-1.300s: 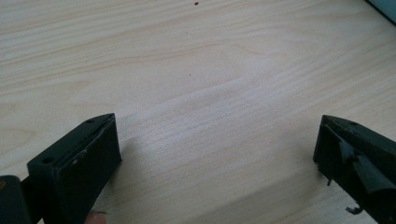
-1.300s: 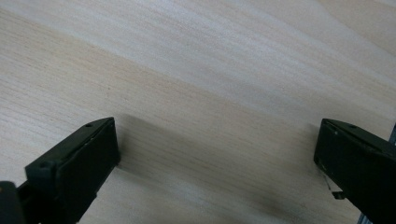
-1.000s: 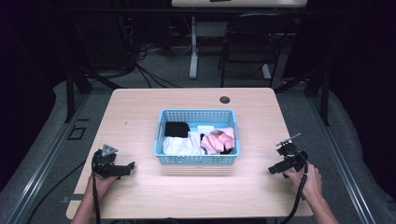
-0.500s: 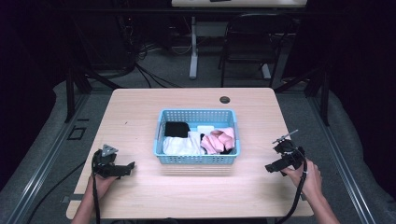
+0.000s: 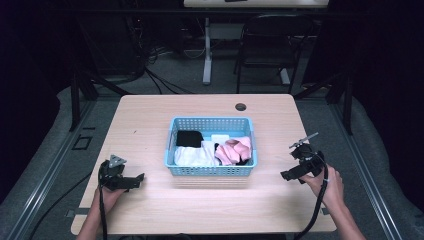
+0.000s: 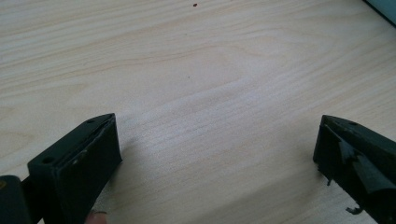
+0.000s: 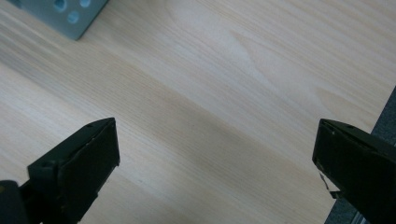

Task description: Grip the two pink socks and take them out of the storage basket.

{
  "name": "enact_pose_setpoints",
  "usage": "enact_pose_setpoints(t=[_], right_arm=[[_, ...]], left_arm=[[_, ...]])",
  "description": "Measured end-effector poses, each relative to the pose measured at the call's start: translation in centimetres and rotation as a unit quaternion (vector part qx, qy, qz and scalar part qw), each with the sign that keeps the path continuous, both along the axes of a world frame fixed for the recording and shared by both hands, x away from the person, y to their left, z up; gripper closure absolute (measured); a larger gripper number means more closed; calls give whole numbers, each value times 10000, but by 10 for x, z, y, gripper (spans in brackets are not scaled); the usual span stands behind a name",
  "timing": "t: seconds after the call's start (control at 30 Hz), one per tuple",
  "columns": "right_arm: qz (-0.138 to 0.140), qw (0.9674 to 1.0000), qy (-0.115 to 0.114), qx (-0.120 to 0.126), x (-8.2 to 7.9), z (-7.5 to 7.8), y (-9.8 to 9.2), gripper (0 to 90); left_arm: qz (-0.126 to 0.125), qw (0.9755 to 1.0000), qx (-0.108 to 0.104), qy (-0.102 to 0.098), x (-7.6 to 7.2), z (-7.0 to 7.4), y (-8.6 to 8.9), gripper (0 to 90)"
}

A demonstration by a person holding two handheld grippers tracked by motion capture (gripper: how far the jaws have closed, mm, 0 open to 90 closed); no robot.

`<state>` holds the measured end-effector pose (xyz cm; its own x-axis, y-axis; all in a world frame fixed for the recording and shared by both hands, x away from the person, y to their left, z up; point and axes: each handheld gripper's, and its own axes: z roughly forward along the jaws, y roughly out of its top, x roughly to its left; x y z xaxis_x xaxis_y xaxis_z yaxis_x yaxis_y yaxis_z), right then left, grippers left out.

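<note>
Broadly, a pale wooden desk (image 5: 150,125) carries the work, with one blue plastic basket (image 5: 210,170) set at its middle, within reach of both hands. Basket holds folded or bundled cloth: a black piece (image 5: 189,138) at the back left, a white piece (image 5: 192,156) in front of it, a pink bundle (image 5: 234,150) at the right, small white item (image 5: 220,138) behind that. Cloth packed close, edges touching, likely laid in for sorting or lifting out one by one. Left gripper (image 5: 134,179) low at the desk's near left, well apart from the basket, fingers (image 6: 79,158) spread wide with bare wood between them, gripping nothing; grey plate on top, cable trailing back along the forearm. Right gripper (image 5: 289,175) near the desk's right edge, lifted and tilted toward the basket, fingers (image 7: 79,156) likewise spread wide and empty; a basket corner (image 7: 65,16) sits at the top left of its own view. Judgement: both at ready posture, right one angled for a first reach to the pink bundle. Small dark hole (image 5: 240,107) in the desk behind the basket.
</note>
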<state>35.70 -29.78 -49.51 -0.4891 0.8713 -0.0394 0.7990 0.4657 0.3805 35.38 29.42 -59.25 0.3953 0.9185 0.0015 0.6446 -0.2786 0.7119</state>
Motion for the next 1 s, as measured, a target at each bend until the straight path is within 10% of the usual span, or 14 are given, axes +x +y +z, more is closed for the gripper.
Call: enact_pose_setpoints(t=[1.0], right_arm=[[560, 9949, -692, 477, 18, 79, 56, 0]], left_arm=[[5, 10000, -8, 6, 0, 0, 0, 7]])
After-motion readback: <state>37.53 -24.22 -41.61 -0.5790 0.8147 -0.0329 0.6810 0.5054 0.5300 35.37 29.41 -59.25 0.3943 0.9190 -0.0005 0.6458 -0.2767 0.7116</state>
